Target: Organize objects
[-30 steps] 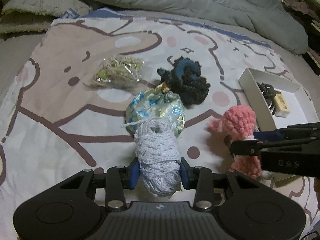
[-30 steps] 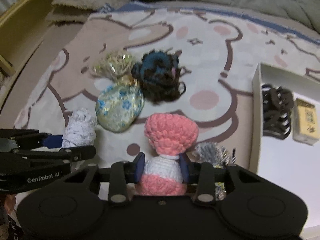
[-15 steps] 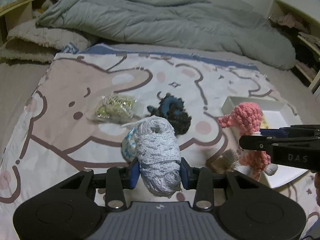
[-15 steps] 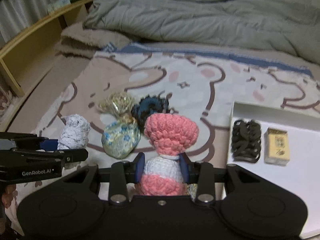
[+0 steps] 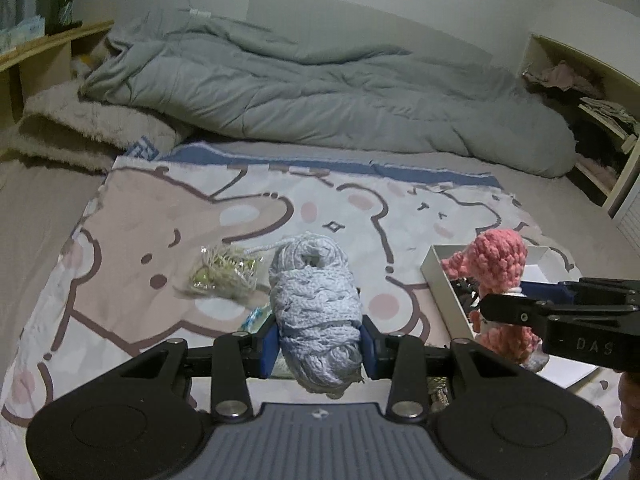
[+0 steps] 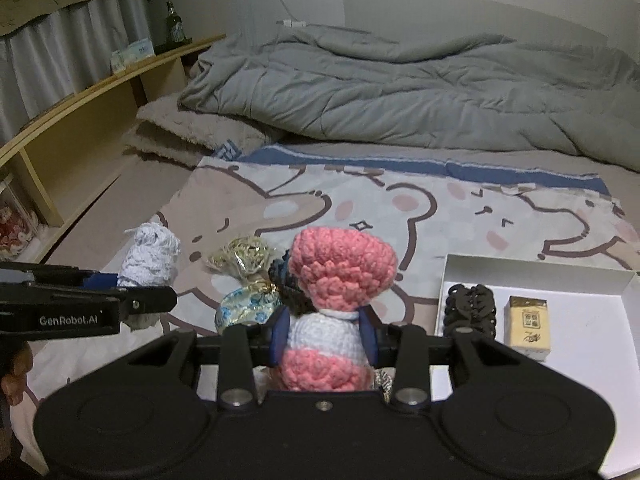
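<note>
My left gripper (image 5: 319,344) is shut on a pale blue-grey yarn ball (image 5: 314,296), held up above the bed sheet. My right gripper (image 6: 323,334) is shut on a pink and white crochet doll (image 6: 340,276), also lifted. In the left wrist view the doll (image 5: 500,264) hangs at the right in front of a white box (image 5: 436,276). In the right wrist view the yarn ball (image 6: 154,254) shows at the left, and the white box (image 6: 592,320) holds a black hair clip (image 6: 470,308) and a small tan packet (image 6: 528,328).
On the cartoon-print sheet (image 6: 400,208) lie a gold foil bundle (image 6: 244,256), a floral pouch (image 6: 244,308) and a dark blue crochet piece (image 6: 282,276), partly hidden behind the doll. A grey duvet (image 5: 320,92) fills the back. Wooden shelves (image 6: 80,120) stand at the left.
Both grippers have risen and tilted up with their loads, so more of the duvet and wall shows. The items on the sheet now sit lower and smaller in view.
</note>
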`<action>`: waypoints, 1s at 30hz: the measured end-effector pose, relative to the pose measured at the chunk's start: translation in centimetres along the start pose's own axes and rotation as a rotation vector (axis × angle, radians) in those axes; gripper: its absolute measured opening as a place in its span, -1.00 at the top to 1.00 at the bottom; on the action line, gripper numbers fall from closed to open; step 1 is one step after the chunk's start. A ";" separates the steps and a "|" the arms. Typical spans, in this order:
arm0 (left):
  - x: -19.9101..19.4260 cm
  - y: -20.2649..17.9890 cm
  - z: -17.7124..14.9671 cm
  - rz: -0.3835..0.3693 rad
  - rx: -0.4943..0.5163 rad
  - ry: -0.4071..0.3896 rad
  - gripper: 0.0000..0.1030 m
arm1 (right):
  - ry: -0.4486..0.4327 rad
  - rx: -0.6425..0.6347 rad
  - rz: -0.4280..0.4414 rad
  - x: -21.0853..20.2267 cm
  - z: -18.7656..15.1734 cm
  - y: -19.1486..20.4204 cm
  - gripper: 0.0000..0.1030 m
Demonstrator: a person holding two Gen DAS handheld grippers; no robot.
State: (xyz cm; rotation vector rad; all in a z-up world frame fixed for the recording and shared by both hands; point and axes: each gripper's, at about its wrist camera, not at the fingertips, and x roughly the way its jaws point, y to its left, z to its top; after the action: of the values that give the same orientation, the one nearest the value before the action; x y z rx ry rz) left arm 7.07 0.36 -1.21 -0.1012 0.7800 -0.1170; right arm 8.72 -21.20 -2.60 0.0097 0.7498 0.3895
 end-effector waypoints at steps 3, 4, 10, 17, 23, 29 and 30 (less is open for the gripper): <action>-0.4 -0.6 0.2 -0.005 0.016 -0.018 0.20 | -0.021 0.000 -0.002 -0.7 0.1 -0.1 0.25; -0.5 -0.7 0.3 -0.013 0.015 -0.022 0.20 | -0.027 0.001 -0.002 -0.9 0.1 -0.2 0.25; -0.7 -1.6 0.7 -0.025 0.013 -0.032 0.20 | -0.061 -0.035 -0.021 -2.0 0.3 -0.3 0.25; -0.2 -3.0 1.5 -0.038 0.025 -0.037 0.20 | -0.083 -0.048 -0.027 -3.2 0.8 -1.2 0.25; 0.3 -4.9 2.6 -0.068 0.045 -0.048 0.20 | -0.086 -0.063 -0.051 -3.9 1.2 -2.6 0.25; 0.9 -7.1 4.0 -0.106 0.066 -0.069 0.20 | -0.096 -0.038 -0.086 -4.7 2.0 -5.4 0.25; 1.0 -7.5 4.2 -0.110 0.071 -0.072 0.20 | -0.097 -0.032 -0.089 -4.7 2.2 -6.0 0.25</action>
State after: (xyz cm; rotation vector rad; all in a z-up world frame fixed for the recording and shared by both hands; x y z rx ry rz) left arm 10.29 -6.98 2.06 -0.0802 0.6982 -0.2437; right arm 9.06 -28.13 1.24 -0.0344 0.6457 0.3133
